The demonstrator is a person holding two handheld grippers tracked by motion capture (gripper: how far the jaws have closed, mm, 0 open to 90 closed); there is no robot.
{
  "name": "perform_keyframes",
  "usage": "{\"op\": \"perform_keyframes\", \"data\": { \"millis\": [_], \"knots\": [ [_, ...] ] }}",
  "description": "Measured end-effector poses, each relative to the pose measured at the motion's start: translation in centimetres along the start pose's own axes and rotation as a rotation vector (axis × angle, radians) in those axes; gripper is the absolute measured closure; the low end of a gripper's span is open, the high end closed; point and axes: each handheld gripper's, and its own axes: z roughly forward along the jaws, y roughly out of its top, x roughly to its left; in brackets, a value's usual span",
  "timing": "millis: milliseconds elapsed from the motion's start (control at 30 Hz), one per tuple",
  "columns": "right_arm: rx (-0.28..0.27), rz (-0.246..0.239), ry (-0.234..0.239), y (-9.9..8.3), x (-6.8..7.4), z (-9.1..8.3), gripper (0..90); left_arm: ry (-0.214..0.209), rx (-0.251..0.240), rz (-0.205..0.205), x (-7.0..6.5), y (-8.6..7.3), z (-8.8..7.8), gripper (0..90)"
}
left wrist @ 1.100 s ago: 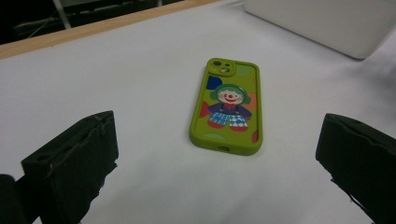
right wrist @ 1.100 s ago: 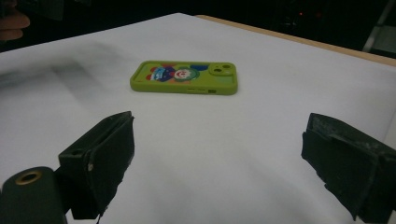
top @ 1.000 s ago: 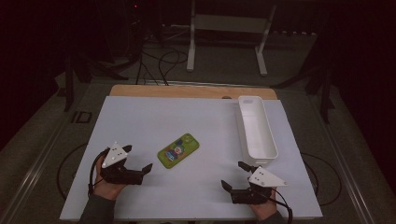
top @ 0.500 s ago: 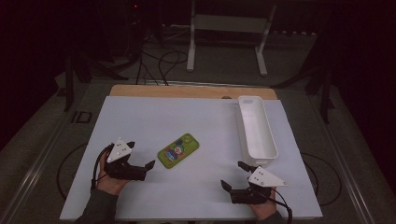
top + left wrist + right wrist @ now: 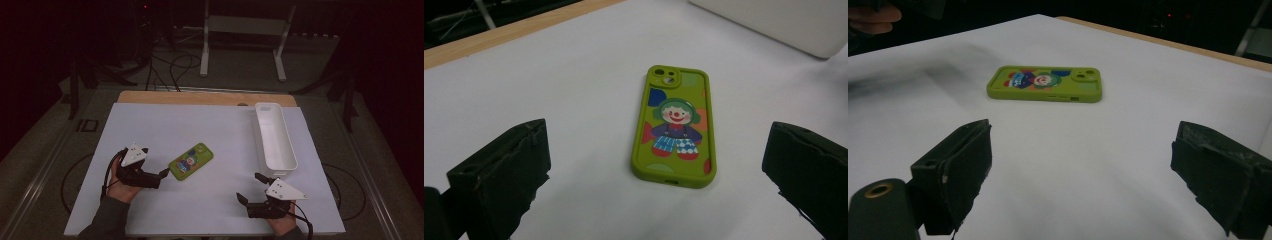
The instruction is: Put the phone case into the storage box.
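Landmark for this report: the green rubbery phone case printed with a cartoon clown (image 5: pixel 190 160), lying flat, printed side up, on the white sheet covering the table (image 5: pixel 210 125).

Left of the case: the left gripper (image 5: pixel 161 174), black with a grey three-cornered plate on top, sits just beside the case's near-left end, pointed at it. In the left gripper view its jaws stand wide apart with nothing between them, and the case (image 5: pixel 676 125) lies ahead in the gap, camera cut-out at the far end. No contact is evident.

At the case: it lies at a slant on the sheet, untouched on all sides.

Right of the case: the long white plastic tray (image 5: pixel 274 137) stands well apart to the far right, apparently empty. The right gripper (image 5: pixel 248 189) rests near the table's front edge, to the near right of the case and close to the tray's near end. In the right gripper view its jaws are likewise spread with nothing held, and the case (image 5: pixel 1045 83) is seen side-on well ahead.

Assessment: the step in hand appears to be the left gripper's approach to grasp the case. The next move calls for advancing until the jaws straddle the case's long sides, dropping low to the sheet, then closing squarely; the case is thin and flat, so a high closure would likely slip over it.
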Motion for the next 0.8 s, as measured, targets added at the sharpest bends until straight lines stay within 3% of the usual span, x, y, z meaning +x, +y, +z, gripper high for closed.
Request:
{"op": "perform_keyframes", "data": {
  "millis": [800],
  "knots": [
    [0.003,0.0,-0.001,0.0,0.0,0.1,9.1,-0.021,0.085,0.002,0.3,1.2,1.9,0.0]
  ]
}}
